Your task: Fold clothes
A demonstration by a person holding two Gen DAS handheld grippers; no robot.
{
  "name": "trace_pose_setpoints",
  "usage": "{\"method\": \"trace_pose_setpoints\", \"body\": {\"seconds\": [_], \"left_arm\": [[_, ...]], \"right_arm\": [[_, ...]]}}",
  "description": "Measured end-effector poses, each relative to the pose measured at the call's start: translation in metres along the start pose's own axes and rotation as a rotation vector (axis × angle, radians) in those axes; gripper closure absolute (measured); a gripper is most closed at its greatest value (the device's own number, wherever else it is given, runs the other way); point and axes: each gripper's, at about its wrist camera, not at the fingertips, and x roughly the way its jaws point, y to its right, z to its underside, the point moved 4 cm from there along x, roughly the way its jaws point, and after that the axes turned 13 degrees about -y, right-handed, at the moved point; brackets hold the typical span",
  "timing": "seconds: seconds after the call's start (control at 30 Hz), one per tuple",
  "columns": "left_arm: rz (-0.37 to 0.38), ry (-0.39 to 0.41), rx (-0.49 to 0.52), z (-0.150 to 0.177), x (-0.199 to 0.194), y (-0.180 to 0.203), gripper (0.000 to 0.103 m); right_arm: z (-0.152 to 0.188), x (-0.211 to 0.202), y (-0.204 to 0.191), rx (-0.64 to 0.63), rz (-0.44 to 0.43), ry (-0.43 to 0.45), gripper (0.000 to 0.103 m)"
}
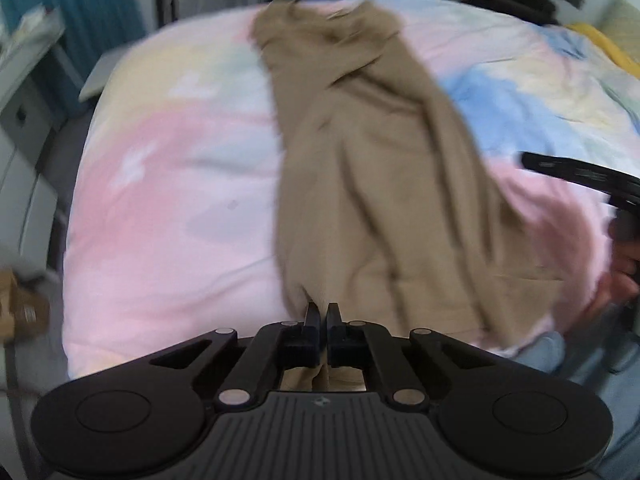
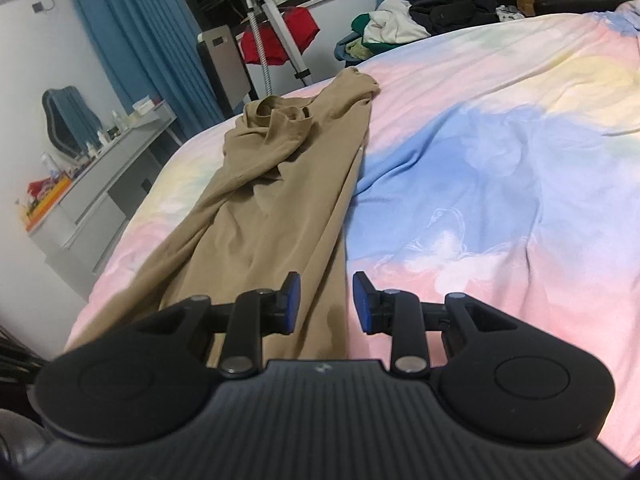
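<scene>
Left gripper (image 1: 323,312) clamped on near hem of tan soft-knit long top (image 1: 372,168), black fingers (image 1: 312,320) pressed together with fabric pinched between. Right gripper (image 2: 326,296) spread wide, blue-padded fingers (image 2: 362,300) empty, hovering over the top's near right edge, one pad above cloth, other above the sheet. Top lies lengthwise on the pastel pink-blue-yellow quilted bedspread (image 2: 500,184), hem near, collar and one bunched sleeve at far end, body twisted with long creases. Judgement: light, limp, stretchy, will sag and drag rather than hold shape; grip by hem corners or side seams, pull taut before folding. Beyond the bed: mixed heap of clothes (image 2: 392,20), blue curtains (image 2: 132,36), grey desk (image 2: 104,184) with clutter.
</scene>
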Motion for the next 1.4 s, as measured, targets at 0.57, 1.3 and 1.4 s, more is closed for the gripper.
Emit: {"method": "trace_pose_setpoints", "body": {"seconds": [0.57, 1.3, 1.4], "left_arm": [[0.185, -0.074, 0.046, 0.011, 0.052, 0.057, 0.057], [0.371, 0.096, -0.278, -0.002, 0.089, -0.021, 0.026], [0.441, 0.073, -0.282, 0.002, 0.091, -0.023, 0.027]], "right_arm": [[0.005, 0.003, -0.007, -0.026, -0.065, -0.061, 0.071], [0.025, 0.042, 0.009, 0.052, -0.064, -0.3, 0.048], [0.031, 0.042, 0.004, 0.049, -0.114, -0.338, 0.048]]}}
